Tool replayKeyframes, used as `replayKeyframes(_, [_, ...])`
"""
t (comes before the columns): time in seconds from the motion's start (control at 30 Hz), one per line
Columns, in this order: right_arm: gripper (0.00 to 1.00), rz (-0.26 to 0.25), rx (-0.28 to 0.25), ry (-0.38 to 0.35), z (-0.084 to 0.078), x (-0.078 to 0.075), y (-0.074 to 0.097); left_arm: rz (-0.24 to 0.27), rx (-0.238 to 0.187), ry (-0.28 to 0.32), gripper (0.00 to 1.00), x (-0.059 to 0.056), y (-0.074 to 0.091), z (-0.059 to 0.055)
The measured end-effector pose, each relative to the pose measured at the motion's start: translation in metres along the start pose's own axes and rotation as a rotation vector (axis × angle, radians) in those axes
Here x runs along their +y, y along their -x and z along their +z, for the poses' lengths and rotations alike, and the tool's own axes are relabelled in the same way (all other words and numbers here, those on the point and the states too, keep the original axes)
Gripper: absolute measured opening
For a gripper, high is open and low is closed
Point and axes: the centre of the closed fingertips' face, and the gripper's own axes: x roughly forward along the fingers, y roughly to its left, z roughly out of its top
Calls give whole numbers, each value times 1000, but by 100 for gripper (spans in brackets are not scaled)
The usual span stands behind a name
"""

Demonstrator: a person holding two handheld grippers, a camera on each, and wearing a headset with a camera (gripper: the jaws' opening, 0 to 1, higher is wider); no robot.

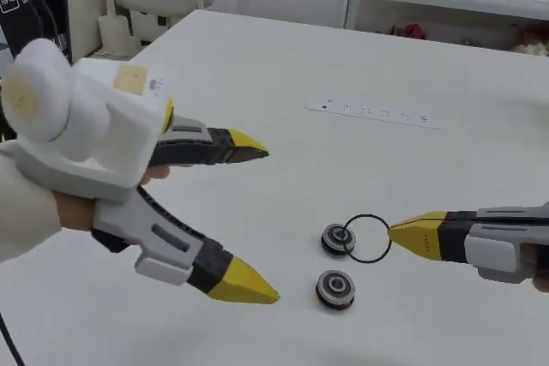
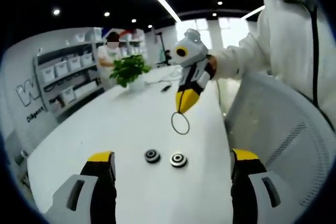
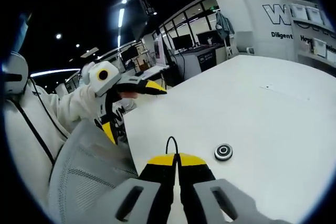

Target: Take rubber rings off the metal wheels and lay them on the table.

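A white desk (image 1: 283,83) in an open office holds the work. The left gripper (image 1: 266,225) has its jaws spread wide, grasping nothing. Ahead of them, within their gap in the left gripper view, a metal wheel (image 1: 338,239) and a second wheel (image 1: 335,289) lie side by side. The black rubber ring (image 1: 369,261) hangs from the tips of the right gripper (image 1: 395,231), whose jaws are clenched on its edge, raised above the wheels.
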Motion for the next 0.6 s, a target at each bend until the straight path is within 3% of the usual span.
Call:
replayKeyframes(0.17, [0, 13, 6, 4, 6, 7, -1, 66, -22, 44, 100, 4, 18, -6])
replayKeyframes(0.27, [0, 19, 16, 3, 9, 11, -3, 91, -10, 44, 100, 3, 25, -14])
replayKeyframes(0.4, [0, 28, 23, 14, 13, 15, -8, 125, -30, 87, 100, 2, 32, -23])
replayKeyframes(0.6, [0, 51, 51, 33, 17, 24, -23, 159, -18, 137, 100, 3, 41, -47])
